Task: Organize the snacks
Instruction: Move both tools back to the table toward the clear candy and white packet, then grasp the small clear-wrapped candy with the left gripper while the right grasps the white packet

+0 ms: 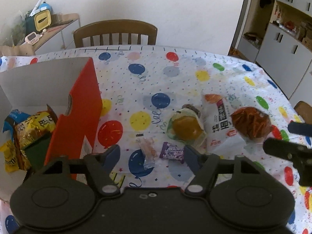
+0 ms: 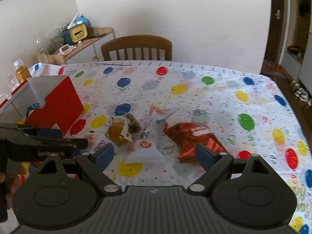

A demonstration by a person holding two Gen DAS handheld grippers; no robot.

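In the left wrist view my left gripper point(image 1: 152, 156) stands open just above the balloon-print tablecloth point(image 1: 175, 74). Between its fingers lie a clear pink candy point(image 1: 148, 150) and a purple candy point(image 1: 172, 152), neither touched by the pads. Just beyond are a wrapped yellow bun point(image 1: 186, 126), a white packet point(image 1: 220, 119) and a red-orange packet point(image 1: 251, 124). The red box point(image 1: 78, 113) on the left holds several snack bags point(image 1: 33, 126). My right gripper point(image 2: 154, 154) is open low over the white packet point(image 2: 150, 142), with the red packet point(image 2: 195, 136) by its right finger.
A wooden chair point(image 1: 116, 32) stands at the table's far edge. A side shelf point(image 1: 52, 27) with clutter is at the back left, and white cabinets point(image 1: 282, 44) are at the right. My left gripper's body point(image 2: 48, 138) lies close to the left of the right one.
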